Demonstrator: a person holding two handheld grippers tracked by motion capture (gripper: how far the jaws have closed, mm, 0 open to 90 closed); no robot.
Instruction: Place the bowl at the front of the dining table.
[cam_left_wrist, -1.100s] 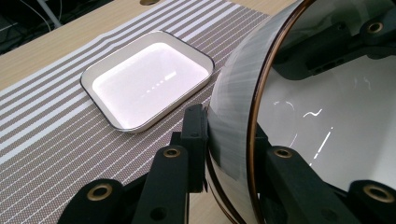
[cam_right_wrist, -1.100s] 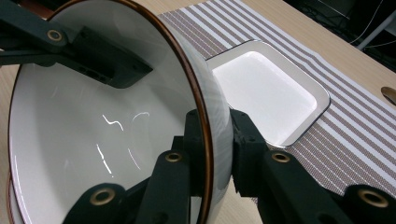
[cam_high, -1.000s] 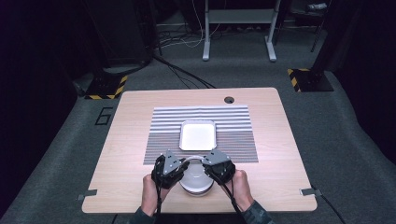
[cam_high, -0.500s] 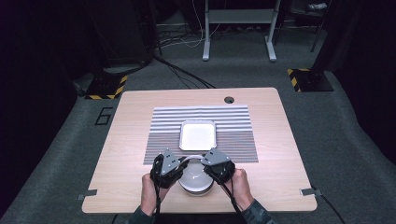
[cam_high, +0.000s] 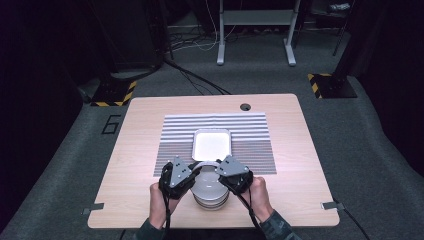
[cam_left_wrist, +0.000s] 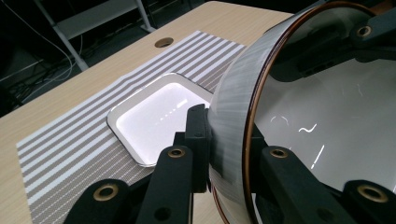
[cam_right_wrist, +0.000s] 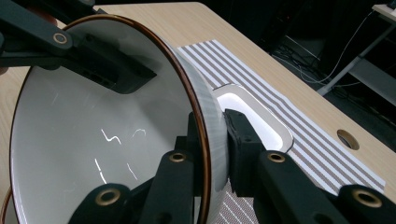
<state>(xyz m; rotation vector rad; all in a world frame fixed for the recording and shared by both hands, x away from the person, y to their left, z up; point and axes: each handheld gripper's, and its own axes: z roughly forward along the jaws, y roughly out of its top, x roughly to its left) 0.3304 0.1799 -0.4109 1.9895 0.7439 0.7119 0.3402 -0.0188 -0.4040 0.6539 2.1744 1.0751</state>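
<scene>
Bowl (cam_high: 209, 186) rim is clamped by each hand-held gripper, left (cam_high: 181, 174) and right (cam_high: 231, 172), so lift evenly, level, toward the tray (cam_high: 212, 144).

barely a twitch here: the left gripper (cam_high: 196, 172) has pinched its last bit tighter on the top bowl's (cam_high: 207, 181) rim, the right gripper (cam_high: 220, 172) likewise on its side, and both hands have edged slightly inward.
</scene>
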